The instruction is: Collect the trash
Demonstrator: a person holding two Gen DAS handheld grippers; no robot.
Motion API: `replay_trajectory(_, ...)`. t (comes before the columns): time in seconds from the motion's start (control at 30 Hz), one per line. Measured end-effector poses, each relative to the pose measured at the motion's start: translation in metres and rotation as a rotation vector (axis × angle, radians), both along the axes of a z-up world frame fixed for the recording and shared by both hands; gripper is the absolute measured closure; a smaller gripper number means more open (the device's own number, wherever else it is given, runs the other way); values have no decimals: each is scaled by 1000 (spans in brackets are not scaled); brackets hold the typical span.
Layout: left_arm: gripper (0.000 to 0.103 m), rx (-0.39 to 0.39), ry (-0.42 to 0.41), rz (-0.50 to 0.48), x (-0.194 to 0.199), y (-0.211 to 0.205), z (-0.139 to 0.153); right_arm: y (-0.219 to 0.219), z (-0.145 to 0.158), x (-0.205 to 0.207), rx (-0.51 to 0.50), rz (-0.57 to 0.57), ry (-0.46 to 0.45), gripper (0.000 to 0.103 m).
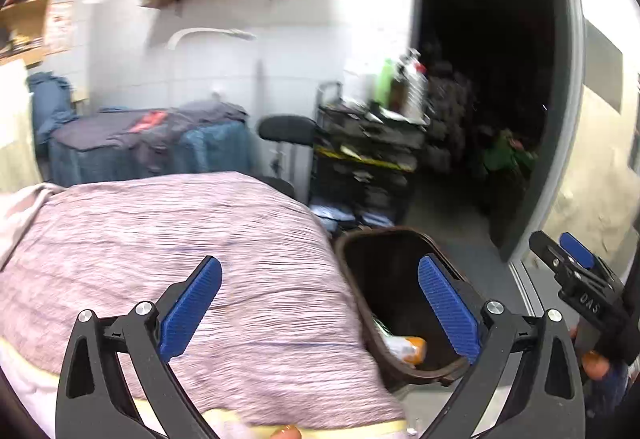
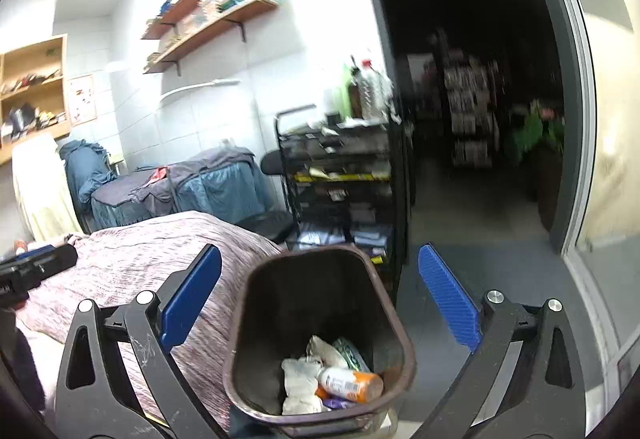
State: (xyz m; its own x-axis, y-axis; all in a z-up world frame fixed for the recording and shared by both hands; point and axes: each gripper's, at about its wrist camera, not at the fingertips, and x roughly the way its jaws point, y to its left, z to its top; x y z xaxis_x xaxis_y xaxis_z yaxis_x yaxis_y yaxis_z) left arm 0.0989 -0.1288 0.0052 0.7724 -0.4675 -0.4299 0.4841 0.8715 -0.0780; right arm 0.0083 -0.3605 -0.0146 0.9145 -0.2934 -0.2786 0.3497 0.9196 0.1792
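Your right gripper (image 2: pixel 319 299) hangs over the dark brown bin (image 2: pixel 256 303), jaws spread wide with nothing between the blue pads (image 2: pixel 448 299); the bin's mouth sits in the gap below them. Your left gripper (image 1: pixel 319 307) is just as wide and empty, held to the left of the bin, above the bed's mauve striped cover (image 1: pixel 160 239).

The bin stands on the floor against the bed's right edge. Trash lies at its bottom: crumpled pale paper wads (image 2: pixel 300 379), a white tube with an orange end (image 2: pixel 350 385) lying on its side, a scrap of green-patterned wrapper (image 2: pixel 350 355) behind it, and something purple (image 2: pixel 338 404) under the tube, too small to identify. From the left wrist only the orange-and-white piece (image 1: pixel 408 349) shows inside the bin.

Beyond the bin stands a black wire rack (image 2: pixel 340 179) stacked with papers, bottles on top. To the bin's right, grey floor runs to a dark open doorway (image 2: pixel 480 79). Both views are blurred.
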Motion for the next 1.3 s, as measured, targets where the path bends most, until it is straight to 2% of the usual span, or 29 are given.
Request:
replay_trajectory(0.17, 6, 35, -57, 124, -18, 33, -1, 35, 6, 0, -26, 73, -30, 6)
replay_trajectory(0.33, 6, 38, -88, 241, -38, 62, -5, 72, 6, -1, -44, 122, -37, 6)
replay_trajectory(0.5, 6, 71, -127, 335, -56, 80, -7, 104, 1, -4, -68, 179, -8, 6)
replay_trajectory(0.8, 6, 29, -134, 405, -72, 112, -5, 147, -6, -16, -76, 298, 7, 6)
replay_trajectory(0.9, 6, 26, -141, 417, -76, 116, -4, 154, -6, -19, -100, 306, 0, 6)
replay_trajectory(1.3, 6, 15, -153, 412, -78, 117, 0, 156, 0, -21, -96, 307, -12, 6)
